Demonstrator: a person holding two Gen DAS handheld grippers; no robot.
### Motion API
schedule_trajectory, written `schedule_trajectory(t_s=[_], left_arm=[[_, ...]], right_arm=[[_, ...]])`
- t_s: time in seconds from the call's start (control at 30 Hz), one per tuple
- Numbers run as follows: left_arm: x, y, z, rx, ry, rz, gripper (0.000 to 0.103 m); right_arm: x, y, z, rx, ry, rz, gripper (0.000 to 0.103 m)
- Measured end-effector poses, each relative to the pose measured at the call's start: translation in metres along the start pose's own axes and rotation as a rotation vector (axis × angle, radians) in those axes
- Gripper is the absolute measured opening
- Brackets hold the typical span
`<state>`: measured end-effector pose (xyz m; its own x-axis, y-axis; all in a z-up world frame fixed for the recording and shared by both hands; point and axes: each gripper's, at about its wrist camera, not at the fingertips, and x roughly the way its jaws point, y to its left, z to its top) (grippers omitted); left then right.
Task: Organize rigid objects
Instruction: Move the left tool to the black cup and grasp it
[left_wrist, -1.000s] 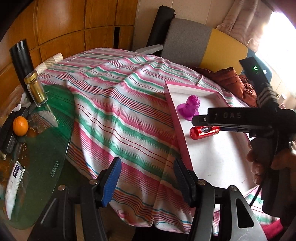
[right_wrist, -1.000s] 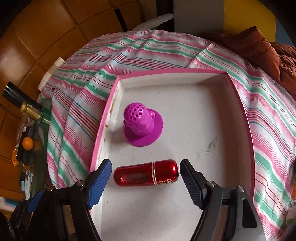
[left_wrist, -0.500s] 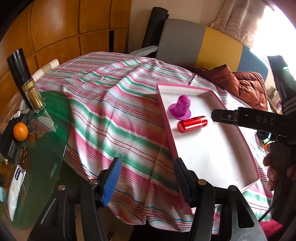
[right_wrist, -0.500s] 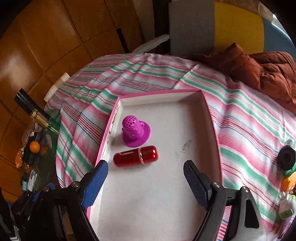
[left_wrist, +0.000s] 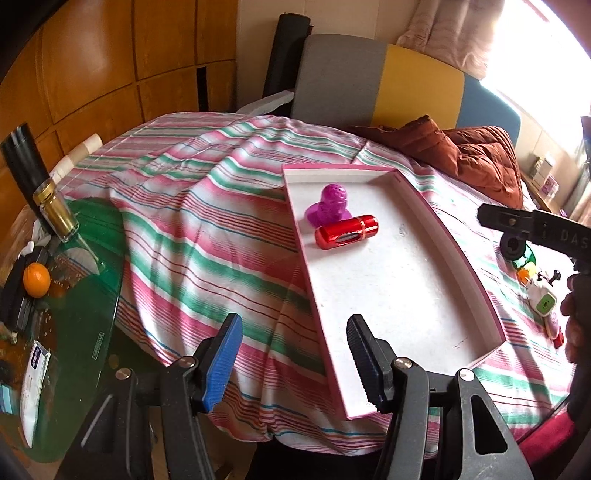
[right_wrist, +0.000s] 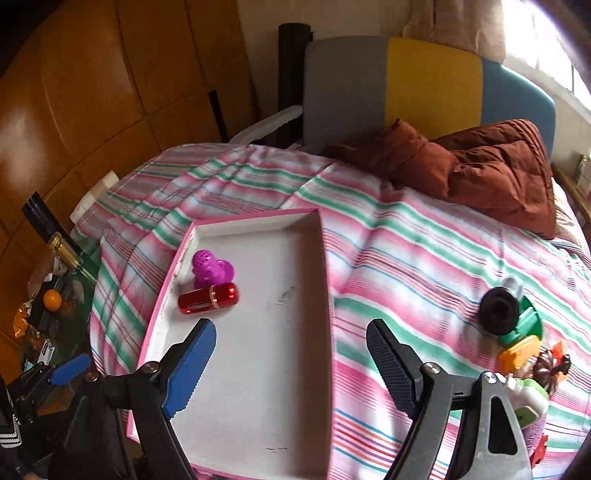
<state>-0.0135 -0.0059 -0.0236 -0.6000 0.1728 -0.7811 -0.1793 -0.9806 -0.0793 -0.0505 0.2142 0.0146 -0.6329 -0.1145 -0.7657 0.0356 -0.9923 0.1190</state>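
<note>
1. Two things lie in the pink-rimmed tray (right_wrist: 326, 280): a purple perforated piece (right_wrist: 211, 267) and a red capsule-shaped case (right_wrist: 207, 298), touching or nearly touching each other, near the tray's far left corner.
2. The tray sits on the striped cloth (left_wrist: 207, 236) that covers the worktop, its near end reaching to the worktop's near edge.
3. The left hand-held gripper (left_wrist: 295, 358) stands partly open over the tray's near left rim, with nothing between its pads.
4. The right hand-held gripper (right_wrist: 290, 365) is wide apart and empty, having just been opening; it hangs over the near part of the tray and the tray's right rim.
5. On the cloth toward the worktop's right edge lies a cluster of small items: a black round piece (right_wrist: 498, 308), a green part (right_wrist: 530, 321) and an orange part (right_wrist: 519, 352) just beside one another.
6. A rust-brown quilted jacket (right_wrist: 491, 170) lies at the worktop's far right edge.
7. Beyond the left edge, on a green glass surface (left_wrist: 85, 295), sits an orange (left_wrist: 36, 280).
</note>
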Motion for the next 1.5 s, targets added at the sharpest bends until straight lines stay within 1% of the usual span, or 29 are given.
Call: schedule_trajectory(t_s=[0.23,0.47,0.57,0.67,0.77,0.83,0.9,0.93,0.97,1.03,1.17,1.3,1.43,1.5], left_arm=[[0.0,-0.016,0.005,0.035,0.003,-0.028,0.06],[0.004,-0.04,0.008,0.093,0.011,-0.049,0.06],[0.005,-0.051,0.011,0.113,0.013,-0.074,0.06],[0.008,-0.066,0.017,0.142,0.013,-0.09,0.06],[0.012,-0.085,0.023,0.181,0.024,-0.117,0.06],[0.015,-0.101,0.028,0.214,0.03,-0.136,0.06],[0.019,-0.119,0.032,0.248,0.038,-0.161,0.06],[0.022,-0.13,0.035,0.265,0.048,-0.181,0.064],[0.025,-0.138,0.036,0.272,0.055,-0.2,0.07],[0.032,-0.158,0.043,0.281,0.069,-0.248,0.078],[0.05,-0.202,0.059,0.324,0.081,-0.308,0.079],[0.072,-0.249,0.079,0.372,0.101,-0.382,0.078],[0.095,-0.288,0.1,0.404,0.123,-0.439,0.076],[0.107,-0.307,0.11,0.427,0.132,-0.451,0.074]], right_arm=[[-0.023,-0.052,-0.004,0.056,-0.036,-0.091,0.085],[-0.047,-0.12,-0.01,0.145,-0.065,-0.202,0.085],[-0.056,-0.151,-0.015,0.194,-0.076,-0.261,0.085],[-0.066,-0.19,-0.024,0.279,-0.097,-0.32,0.085],[-0.073,-0.231,-0.036,0.39,-0.12,-0.379,0.085],[-0.076,-0.257,-0.049,0.475,-0.135,-0.403,0.085],[-0.077,-0.279,-0.063,0.578,-0.137,-0.405,0.085],[-0.078,-0.288,-0.067,0.628,-0.124,-0.399,0.085],[-0.08,-0.296,-0.07,0.664,-0.131,-0.385,0.085],[-0.086,-0.302,-0.072,0.699,-0.159,-0.369,0.085],[-0.087,-0.301,-0.075,0.721,-0.156,-0.322,0.085],[-0.085,-0.3,-0.074,0.719,-0.144,-0.299,0.085],[-0.083,-0.302,-0.074,0.739,-0.14,-0.272,0.085],[-0.082,-0.303,-0.074,0.749,-0.135,-0.258,0.085]])
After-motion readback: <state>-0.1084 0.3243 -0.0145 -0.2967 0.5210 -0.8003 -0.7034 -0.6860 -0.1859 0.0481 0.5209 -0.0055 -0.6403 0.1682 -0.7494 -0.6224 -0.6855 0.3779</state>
